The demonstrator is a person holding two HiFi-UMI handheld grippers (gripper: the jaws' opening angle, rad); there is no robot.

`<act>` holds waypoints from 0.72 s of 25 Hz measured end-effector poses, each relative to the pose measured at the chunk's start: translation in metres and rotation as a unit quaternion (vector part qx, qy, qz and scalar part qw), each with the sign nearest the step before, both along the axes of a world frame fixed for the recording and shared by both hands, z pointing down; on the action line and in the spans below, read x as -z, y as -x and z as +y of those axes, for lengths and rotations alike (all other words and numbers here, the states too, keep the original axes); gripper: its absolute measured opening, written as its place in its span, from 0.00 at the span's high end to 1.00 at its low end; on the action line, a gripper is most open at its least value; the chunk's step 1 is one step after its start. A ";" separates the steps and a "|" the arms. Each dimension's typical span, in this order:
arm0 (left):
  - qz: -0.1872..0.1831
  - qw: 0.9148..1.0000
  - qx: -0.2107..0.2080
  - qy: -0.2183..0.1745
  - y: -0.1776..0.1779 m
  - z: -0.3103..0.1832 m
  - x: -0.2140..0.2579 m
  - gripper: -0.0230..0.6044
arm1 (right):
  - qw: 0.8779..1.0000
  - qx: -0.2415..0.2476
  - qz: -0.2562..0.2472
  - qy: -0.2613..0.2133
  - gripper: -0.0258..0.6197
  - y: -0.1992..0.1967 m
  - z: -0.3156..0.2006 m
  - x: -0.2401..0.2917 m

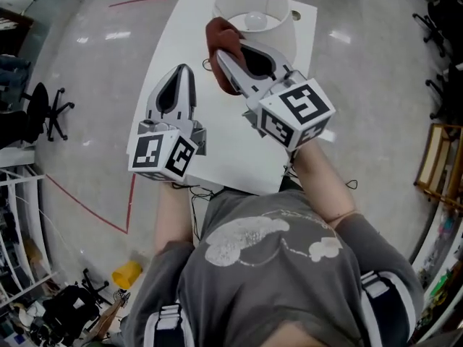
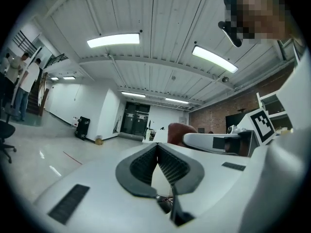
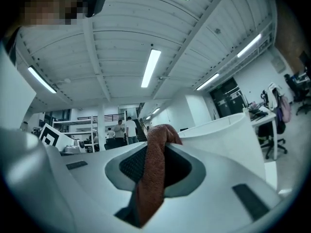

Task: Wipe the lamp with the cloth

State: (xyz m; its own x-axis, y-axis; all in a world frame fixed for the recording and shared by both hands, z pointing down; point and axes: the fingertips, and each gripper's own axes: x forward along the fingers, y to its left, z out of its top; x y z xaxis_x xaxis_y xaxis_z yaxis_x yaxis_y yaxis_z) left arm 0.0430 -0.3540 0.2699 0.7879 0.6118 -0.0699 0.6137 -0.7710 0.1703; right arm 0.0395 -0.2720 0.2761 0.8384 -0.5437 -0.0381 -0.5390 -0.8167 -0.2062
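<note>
A white lamp [image 1: 255,13] with a round open shade stands at the far end of the white table [image 1: 181,56]; its shade [image 3: 228,140] fills the right of the right gripper view. My right gripper [image 1: 226,48] is shut on a rust-brown cloth [image 1: 219,40], which bunches at the jaw tips against the shade's near side. The cloth [image 3: 153,174] hangs down between the jaws. To the left, my left gripper [image 1: 184,69] hovers over the table, jaws together with nothing between them [image 2: 157,145]. It is apart from the lamp.
A black cable [image 1: 194,194] hangs off the table's near edge. Office chairs [image 1: 43,110] stand on the floor at left, shelving [image 1: 22,223] at lower left, a wooden frame [image 1: 441,165] at right. Red tape lines [image 1: 87,208] mark the floor. People stand far off [image 3: 124,130].
</note>
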 end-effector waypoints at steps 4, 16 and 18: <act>-0.010 1.000 -0.023 0.001 -0.017 -0.009 -0.012 0.95 | 1.000 -0.021 -0.013 0.010 0.83 -0.014 -0.014 -0.014; -0.062 0.995 -0.072 0.011 -0.051 -0.018 -0.061 0.95 | 0.992 -0.073 -0.088 0.055 0.83 -0.023 -0.039 -0.087; -0.073 0.994 -0.079 0.009 -0.056 -0.020 -0.071 0.95 | 0.990 -0.079 -0.105 0.061 0.83 -0.022 -0.043 -0.104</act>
State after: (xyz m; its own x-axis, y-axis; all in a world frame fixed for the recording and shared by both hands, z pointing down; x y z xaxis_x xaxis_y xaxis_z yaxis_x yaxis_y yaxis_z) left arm 0.0991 -0.3737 0.3409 0.6846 0.7285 0.0254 0.6948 -0.6626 0.2798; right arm 0.0620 -0.3149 0.3798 0.8957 -0.3955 0.2031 -0.3589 -0.9128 -0.1948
